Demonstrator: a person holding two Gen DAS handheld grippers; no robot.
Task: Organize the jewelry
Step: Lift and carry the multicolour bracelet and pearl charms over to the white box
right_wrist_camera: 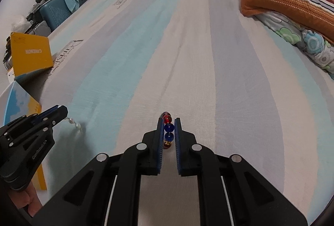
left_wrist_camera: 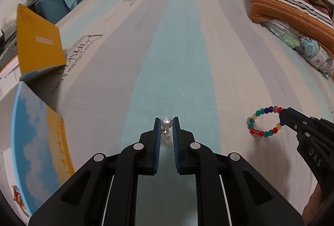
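Note:
My left gripper is shut on a pearl earring; the white pearl sits between the blue pads, with a small silver bead below it. From the right wrist view the earring dangles beneath the left gripper at the left. My right gripper is shut on a bracelet of coloured beads, seen edge-on with red, blue and amber beads between the pads. In the left wrist view the bracelet hangs as a ring off the right gripper, above the striped bedsheet.
An open box with a yellow lid and a blue-and-yellow side stands at the left edge of the bed. Folded striped and floral blankets lie at the far right. A teal suitcase sits beyond the bed at the left.

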